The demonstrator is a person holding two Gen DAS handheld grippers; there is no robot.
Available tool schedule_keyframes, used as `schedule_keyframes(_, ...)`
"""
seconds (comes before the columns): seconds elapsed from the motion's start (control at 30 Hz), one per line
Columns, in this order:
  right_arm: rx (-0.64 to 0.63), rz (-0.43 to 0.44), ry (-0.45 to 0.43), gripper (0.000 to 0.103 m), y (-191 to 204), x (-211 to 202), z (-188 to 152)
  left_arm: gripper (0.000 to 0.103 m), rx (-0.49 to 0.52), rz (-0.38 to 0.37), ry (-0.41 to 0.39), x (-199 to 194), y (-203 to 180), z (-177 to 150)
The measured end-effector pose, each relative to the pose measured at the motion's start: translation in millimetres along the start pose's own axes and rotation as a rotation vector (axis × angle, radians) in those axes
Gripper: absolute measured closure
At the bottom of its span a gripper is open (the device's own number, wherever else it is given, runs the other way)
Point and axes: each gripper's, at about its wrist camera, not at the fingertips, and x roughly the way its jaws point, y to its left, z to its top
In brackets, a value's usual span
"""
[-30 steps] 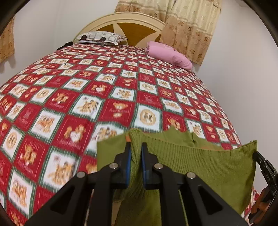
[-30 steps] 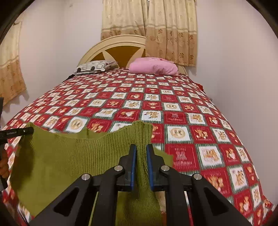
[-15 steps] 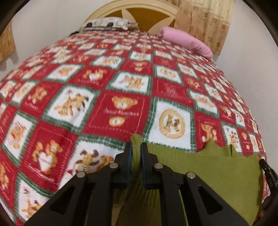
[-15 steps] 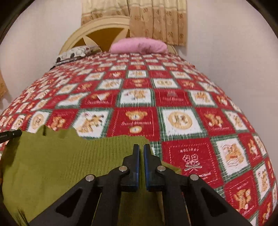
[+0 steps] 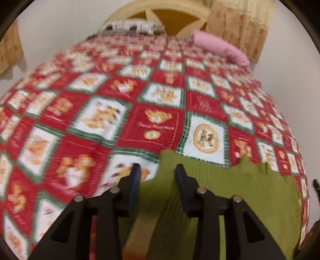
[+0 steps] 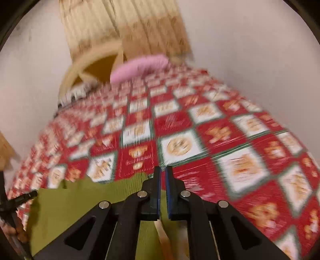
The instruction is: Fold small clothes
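Green knit point(image 5: 230, 190) lay on the bed's near end, on the quilt point(image 5: 156, 124), edge ragged along the top. Left gripper point(image 5: 158, 172): jaws opening, a fold of the knit between them, pads not pressing it. Right gripper point(image 6: 163, 174): jaws closed to a thin slit; the right view was too blurred to tell whether any knit was pinched, the green point(image 6: 80, 204) lying mostly left of and under the jaws. Quilt was red and white checks with bear prints. Pink pillow point(image 5: 220, 50) and a patterned pillow point(image 5: 130, 26) sat at the headboard point(image 5: 174, 18). Curtain point(image 6: 128, 26) hung behind, white wall point(image 6: 250, 40) to the right.
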Motion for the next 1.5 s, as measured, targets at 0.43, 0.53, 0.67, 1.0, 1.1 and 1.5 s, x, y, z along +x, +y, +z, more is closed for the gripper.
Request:
schedule_keyframes(0.43, -0.301, 0.111, 0.108, 0.099, 55.2, -109.2, -131.5, 0.044, 0.224, 0.034, -0.098, -103.1, -41.5, -124.4)
schedule_keyframes(0.53, -0.346, 0.155, 0.148, 0.099, 75.4, -105.2, -150.1, 0.044, 0.222, 0.05, -0.073, -97.8, -46.8, -140.3)
schedule_keyframes(0.67, -0.413, 0.117, 0.208, 0.099, 81.7, -89.0, -177.3, 0.042, 0.157, 0.066, -0.03, -84.7, -38.9, -158.0)
schedule_keyframes(1.0, -0.242, 0.225, 0.227, 0.099, 53.8, -86.0, -176.3, 0.032, 0.194, 0.142, -0.065, -82.8, -47.1, -168.4)
schedule_keyframes(1.1, -0.269, 0.188, 0.22, 0.099, 60.3, -90.6, -178.3, 0.032, 0.191, 0.142, -0.065, -82.9, -46.3, -169.1)
schedule_keyframes(1.5, -0.355, 0.261, 0.207, 0.098, 137.8, -119.5, -203.0, 0.026, 0.188, 0.15, -0.066, -82.5, -45.0, -169.4)
